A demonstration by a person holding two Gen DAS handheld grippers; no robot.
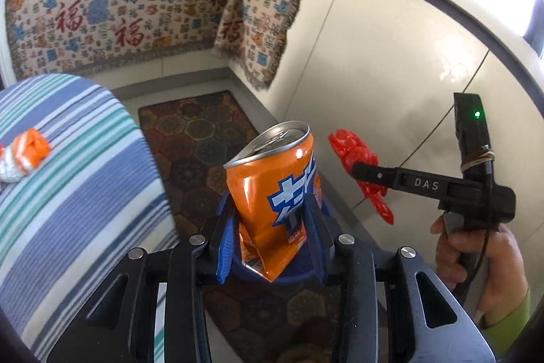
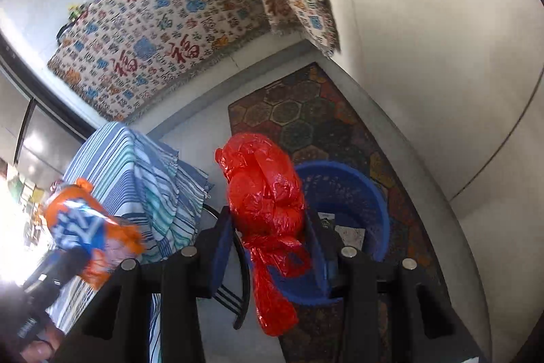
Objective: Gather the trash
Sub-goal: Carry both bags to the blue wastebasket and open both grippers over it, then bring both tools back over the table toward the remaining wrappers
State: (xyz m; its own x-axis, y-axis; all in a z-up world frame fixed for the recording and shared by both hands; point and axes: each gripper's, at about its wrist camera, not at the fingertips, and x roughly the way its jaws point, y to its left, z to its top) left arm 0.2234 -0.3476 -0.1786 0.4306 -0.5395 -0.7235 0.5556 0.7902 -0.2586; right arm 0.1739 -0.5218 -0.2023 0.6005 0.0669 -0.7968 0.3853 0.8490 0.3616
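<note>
striped blue-and-white cloth-covered table (image 1: 68, 165) far left, crumpled orange-white wrapper (image 1: 23, 155) lying on it. right of table, left gripper (image 1: 272, 227) clamps dented orange soda can (image 1: 272, 179). further right, right gripper (image 2: 268, 227) pinches crumpled red plastic bag (image 2: 265, 189) above blue plastic basket (image 2: 353, 193) on patterned rug (image 2: 306, 111).

You've got a patterned throw w/ red characters (image 1: 112, 5) draped at back, hexagon-print rug (image 1: 200, 138) on the floor, blue/teal striped cloth (image 1: 68, 165) at left, white cabinet doors (image 1: 374, 56) at right.
</note>
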